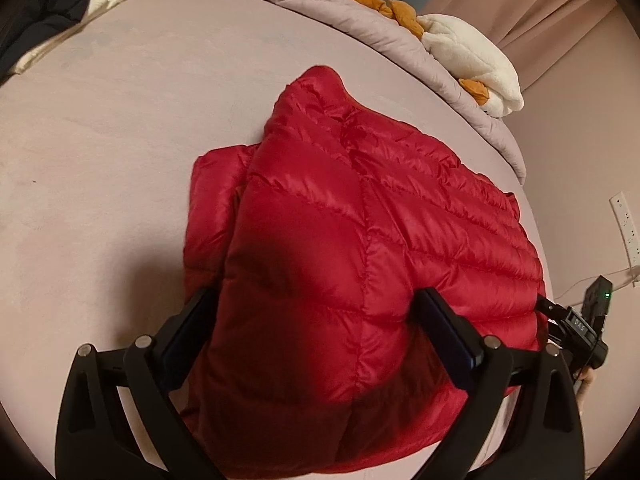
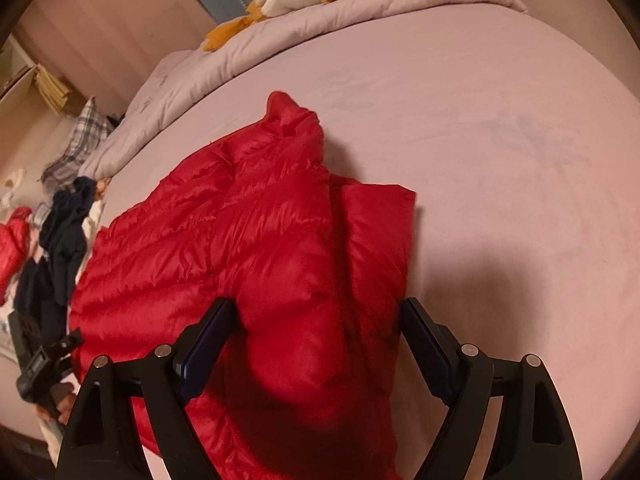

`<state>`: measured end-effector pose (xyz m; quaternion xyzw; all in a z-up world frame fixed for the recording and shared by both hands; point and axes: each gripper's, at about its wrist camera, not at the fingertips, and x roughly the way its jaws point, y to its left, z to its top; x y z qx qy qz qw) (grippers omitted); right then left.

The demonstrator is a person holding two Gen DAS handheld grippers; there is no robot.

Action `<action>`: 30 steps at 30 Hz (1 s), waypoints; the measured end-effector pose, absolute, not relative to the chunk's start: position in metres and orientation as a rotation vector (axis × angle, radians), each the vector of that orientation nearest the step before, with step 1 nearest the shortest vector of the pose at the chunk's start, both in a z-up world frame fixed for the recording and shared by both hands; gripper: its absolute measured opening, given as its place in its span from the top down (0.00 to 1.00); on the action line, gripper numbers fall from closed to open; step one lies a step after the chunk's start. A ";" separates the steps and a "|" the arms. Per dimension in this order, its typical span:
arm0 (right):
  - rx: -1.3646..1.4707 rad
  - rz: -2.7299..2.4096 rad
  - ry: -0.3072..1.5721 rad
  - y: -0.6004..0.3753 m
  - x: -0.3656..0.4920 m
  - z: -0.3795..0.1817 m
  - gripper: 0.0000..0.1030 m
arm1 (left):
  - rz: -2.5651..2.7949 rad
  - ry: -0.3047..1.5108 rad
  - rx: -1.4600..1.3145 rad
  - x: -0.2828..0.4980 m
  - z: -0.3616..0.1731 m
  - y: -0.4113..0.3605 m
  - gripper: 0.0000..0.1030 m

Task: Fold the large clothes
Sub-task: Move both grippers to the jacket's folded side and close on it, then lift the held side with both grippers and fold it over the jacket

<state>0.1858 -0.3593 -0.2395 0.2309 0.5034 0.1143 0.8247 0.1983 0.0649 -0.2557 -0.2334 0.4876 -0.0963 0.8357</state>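
Note:
A red quilted down jacket (image 1: pixel 360 220) lies partly folded on the pink bed sheet (image 1: pixel 120 140), with a sleeve tucked under at its left. My left gripper (image 1: pixel 316 304) is open, its fingers wide apart either side of the jacket's near hem. In the right wrist view the jacket (image 2: pixel 240 240) lies the same way, a folded flap on its right side. My right gripper (image 2: pixel 318 312) is open, its fingers straddling the jacket's near edge. The other gripper shows at the right edge of the left wrist view (image 1: pixel 576 328) and at the left edge of the right wrist view (image 2: pixel 44 364).
A rolled lilac duvet (image 1: pixel 360 20) runs along the far side of the bed with a white and orange plush duck (image 1: pixel 468 52) on it. Dark and white clothes (image 1: pixel 52 8) lie at the far left. More clothes (image 2: pixel 52 240) are piled beside the bed. A power strip (image 1: pixel 624 224) hangs on the wall.

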 end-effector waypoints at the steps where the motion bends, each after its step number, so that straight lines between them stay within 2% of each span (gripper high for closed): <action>1: 0.508 0.262 1.080 -0.361 0.188 -0.242 0.17 | -0.210 1.037 -0.500 0.199 -0.257 0.065 0.02; 5: 0.566 0.331 1.111 -0.362 0.197 -0.253 0.14 | -0.257 1.056 -0.520 0.205 -0.264 0.064 0.01; 7: 0.597 0.356 1.130 -0.362 0.198 -0.260 0.14 | -0.277 1.054 -0.554 0.207 -0.268 0.066 0.03; 8: 0.613 0.371 1.136 -0.362 0.199 -0.262 0.14 | -0.285 1.056 -0.567 0.207 -0.269 0.066 0.10; 10: 0.640 0.395 1.125 -0.362 0.196 -0.262 0.26 | -0.299 1.065 -0.594 0.205 -0.268 0.065 0.27; 12: 0.663 0.428 1.100 -0.364 0.187 -0.256 0.47 | -0.320 1.051 -0.596 0.201 -0.258 0.062 0.57; 15: 0.667 0.431 1.065 -0.363 0.173 -0.244 0.68 | -0.330 1.008 -0.564 0.189 -0.240 0.055 0.72; 18: 0.632 0.415 1.025 -0.358 0.156 -0.223 0.72 | -0.317 0.976 -0.544 0.177 -0.221 0.051 0.76; 30: 0.568 0.512 0.832 -0.337 0.098 -0.147 0.72 | -0.368 0.811 -0.512 0.121 -0.152 0.068 0.76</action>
